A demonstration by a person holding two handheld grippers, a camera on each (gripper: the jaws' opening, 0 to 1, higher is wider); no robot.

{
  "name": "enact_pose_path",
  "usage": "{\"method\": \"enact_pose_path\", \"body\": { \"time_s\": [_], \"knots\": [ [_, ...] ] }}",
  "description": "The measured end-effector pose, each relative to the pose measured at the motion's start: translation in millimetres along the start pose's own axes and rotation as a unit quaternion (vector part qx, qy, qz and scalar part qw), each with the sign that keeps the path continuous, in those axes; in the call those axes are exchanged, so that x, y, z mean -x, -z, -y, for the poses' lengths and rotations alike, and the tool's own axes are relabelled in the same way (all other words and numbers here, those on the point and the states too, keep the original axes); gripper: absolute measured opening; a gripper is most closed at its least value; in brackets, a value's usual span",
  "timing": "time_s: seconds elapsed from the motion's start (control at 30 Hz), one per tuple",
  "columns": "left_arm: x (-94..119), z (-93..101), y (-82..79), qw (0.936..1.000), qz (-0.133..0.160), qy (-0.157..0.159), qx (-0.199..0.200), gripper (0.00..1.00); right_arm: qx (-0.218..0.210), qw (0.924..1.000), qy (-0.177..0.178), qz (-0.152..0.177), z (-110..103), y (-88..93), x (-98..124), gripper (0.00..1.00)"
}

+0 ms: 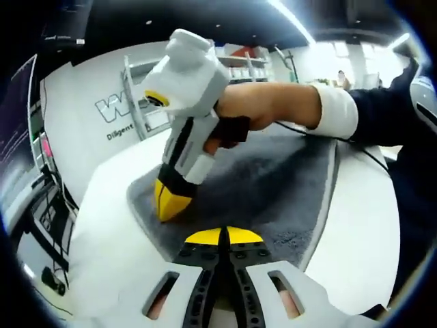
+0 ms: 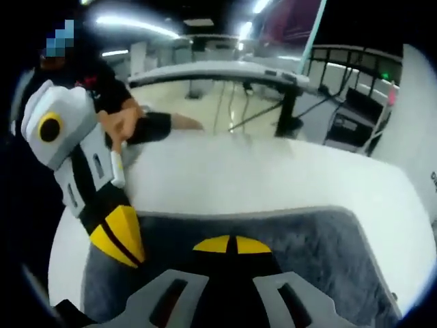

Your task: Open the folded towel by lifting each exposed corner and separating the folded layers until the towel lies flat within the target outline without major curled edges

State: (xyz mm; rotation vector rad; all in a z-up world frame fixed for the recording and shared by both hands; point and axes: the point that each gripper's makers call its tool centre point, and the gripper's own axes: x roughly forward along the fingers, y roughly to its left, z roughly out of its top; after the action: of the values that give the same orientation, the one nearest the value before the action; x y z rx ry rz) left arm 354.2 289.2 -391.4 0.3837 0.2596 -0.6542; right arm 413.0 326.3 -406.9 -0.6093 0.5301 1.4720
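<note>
White table [image 2: 273,178] carries grey towel [image 2: 300,246], seemingly flat.

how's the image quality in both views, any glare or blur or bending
Left gripper view: sharp on the towel and right claw; ceiling light strips blow out, and fisheye curves the table edge. Right gripper view: softer overall, ceiling lights flare, the left claw is slightly blurred, and the table's far edge bows.
</note>
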Motion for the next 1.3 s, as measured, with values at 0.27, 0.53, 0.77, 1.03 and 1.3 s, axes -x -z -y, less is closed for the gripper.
{"method": "enact_pose_path", "body": {
  "time_s": [0.27, 0.53, 0.77, 1.03, 1.3],
  "knots": [
    [4.6, 2.8, -31.5, 0.9961, 0.087, 0.009, 0.001, 0.07, -0.037, 0.9983, 0.018, 0.041, 20.1, -3.8, 43.5, 0.00],
    [8.7, -8.2, -59.6, 0.9869, 0.154, -0.001, 0.047, 0.16, -0.058, 0.9934, 0.038, 0.091, 32.0, -6.0, 69.0, 0.00],
    [1.0, -14.2, -73.0, 0.9831, 0.171, -0.015, 0.064, 0.31, -0.050, 0.9912, 0.046, 0.114, 30.6, -2.8, 86.5, 0.01],
    [-9.7, -4.0, -95.8, 0.9795, 0.184, 0.005, 0.082, 0.33, -0.039, 0.9882, 0.076, 0.127, 22.8, 12.9, 115.1, 0.12],
    [-23.7, 7.8, -115.8, 0.9793, 0.181, 0.029, 0.085, 0.33, -0.045, 0.9847, 0.110, 0.127, 32.8, 30.6, 142.4, 0.15]
  ]
}}
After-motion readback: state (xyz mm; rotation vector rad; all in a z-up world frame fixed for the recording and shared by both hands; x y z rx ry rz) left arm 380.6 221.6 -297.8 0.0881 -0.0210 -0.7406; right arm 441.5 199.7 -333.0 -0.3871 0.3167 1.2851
